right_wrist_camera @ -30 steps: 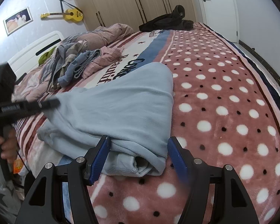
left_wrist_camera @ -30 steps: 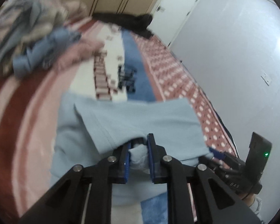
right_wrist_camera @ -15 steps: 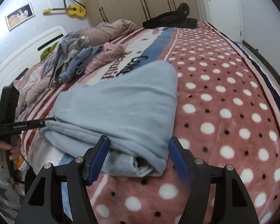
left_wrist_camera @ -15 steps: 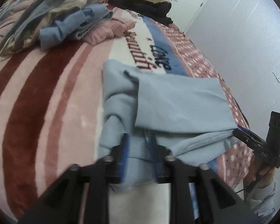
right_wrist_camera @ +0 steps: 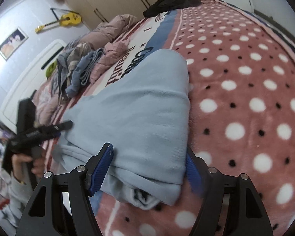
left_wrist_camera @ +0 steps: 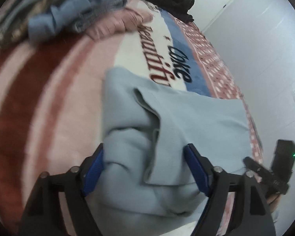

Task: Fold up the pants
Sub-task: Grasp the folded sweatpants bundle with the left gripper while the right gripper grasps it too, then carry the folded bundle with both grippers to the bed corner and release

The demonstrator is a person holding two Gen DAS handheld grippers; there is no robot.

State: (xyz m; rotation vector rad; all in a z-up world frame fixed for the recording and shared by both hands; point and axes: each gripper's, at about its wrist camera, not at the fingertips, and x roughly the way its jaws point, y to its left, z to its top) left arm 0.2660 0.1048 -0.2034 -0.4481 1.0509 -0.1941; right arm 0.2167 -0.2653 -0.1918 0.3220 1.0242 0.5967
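Note:
Light blue pants (left_wrist_camera: 196, 118) lie folded in a thick bundle on the patterned blanket (left_wrist_camera: 49, 98). My left gripper (left_wrist_camera: 145, 165) hangs over the bundle's near end; its jaws are opening, with loose folds between the blue pads. In the right wrist view the pants (right_wrist_camera: 139, 106) fill the middle. My right gripper (right_wrist_camera: 147, 169) straddles their folded end, jaws opening, the cloth filling the gap between the pads. Each view shows the other gripper at its side: the right gripper (left_wrist_camera: 265, 175) and the left gripper (right_wrist_camera: 43, 131), held by a hand.
A pile of crumpled clothes (right_wrist_camera: 84, 72) lies farther up the bed, also the pile (left_wrist_camera: 72, 19) in the left view. A black garment (right_wrist_camera: 173, 2) sits at the bed's far end. A yellow guitar (right_wrist_camera: 64, 19) hangs on the wall. The dotted blanket (right_wrist_camera: 245, 98) spreads to the right.
The left jaws were shut on a fold of the pants and have opened wide, letting it go, as the gripper sank toward the bed. The right gripper moved forward over the folded end.

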